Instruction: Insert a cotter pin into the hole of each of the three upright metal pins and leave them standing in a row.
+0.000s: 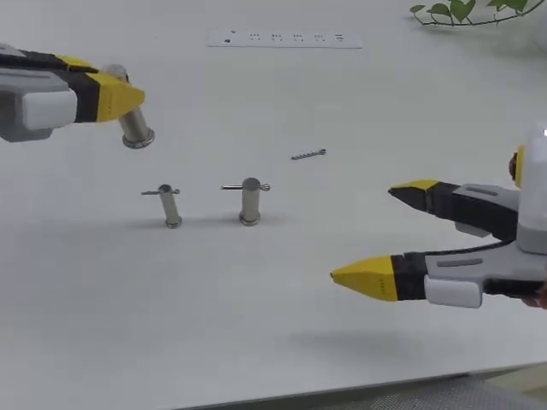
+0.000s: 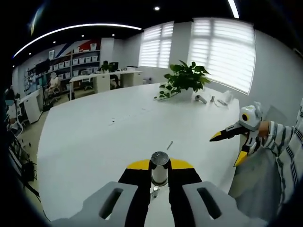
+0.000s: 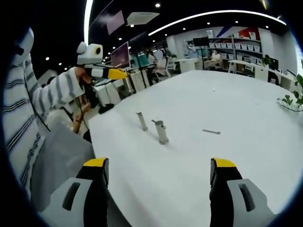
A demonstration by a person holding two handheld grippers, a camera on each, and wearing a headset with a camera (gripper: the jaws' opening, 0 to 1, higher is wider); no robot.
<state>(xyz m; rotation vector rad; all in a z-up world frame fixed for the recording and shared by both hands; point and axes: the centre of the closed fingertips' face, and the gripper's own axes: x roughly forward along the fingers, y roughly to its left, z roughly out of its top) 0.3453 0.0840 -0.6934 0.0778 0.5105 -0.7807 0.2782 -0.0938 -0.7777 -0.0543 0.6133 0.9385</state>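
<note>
Cotter pin [image 1: 308,155] is lying loose on the tabletop [image 1: 256,342], two o'clock from the filled pins [image 1: 249,201]. Left tongs [image 1: 128,101] are clamping the third pin [image 1: 137,128]; right tongs [image 1: 363,232] are gaping apart, likely to fetch it.

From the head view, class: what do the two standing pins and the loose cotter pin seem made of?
Standing pins: metal, probably steel, with a dull silver-grey sheen and soft highlights. Cotter pin: thin grey metal wire by its look; too small to judge the finish.
</note>
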